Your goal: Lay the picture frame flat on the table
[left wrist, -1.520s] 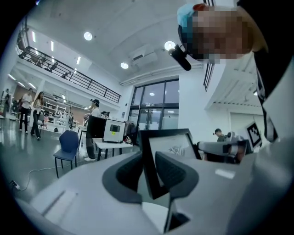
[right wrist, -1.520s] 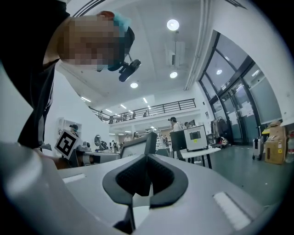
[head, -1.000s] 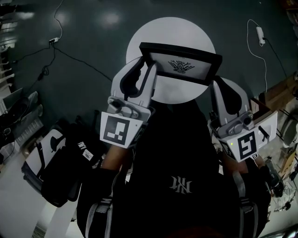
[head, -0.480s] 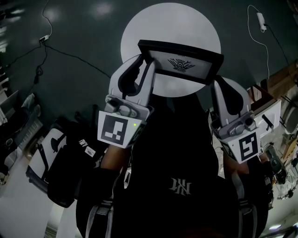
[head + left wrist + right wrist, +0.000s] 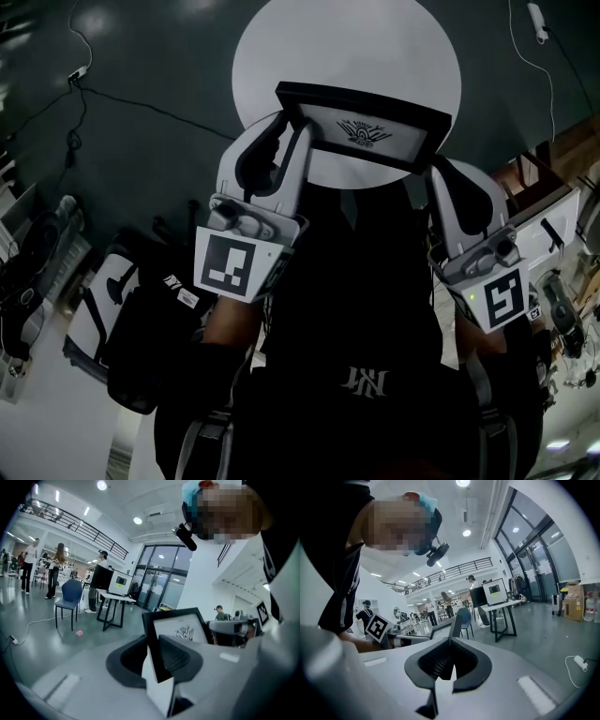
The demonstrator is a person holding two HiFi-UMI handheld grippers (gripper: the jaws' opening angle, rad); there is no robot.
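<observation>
My smooth white plastic right claw point(image 5: 450, 641) has bumpy black pads point(image 5: 433, 663) (rubbery-looking). The matt black picture frame point(image 5: 361, 101) holds white paper point(image 5: 394, 141). The round white table point(image 5: 347, 37) looks smooth; the dark floor point(image 5: 159, 66) shines.

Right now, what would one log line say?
left tongs: opening, picture frame edge between them | right tongs: shut on frame's other edge | frame: over white table, not yet flat
</observation>
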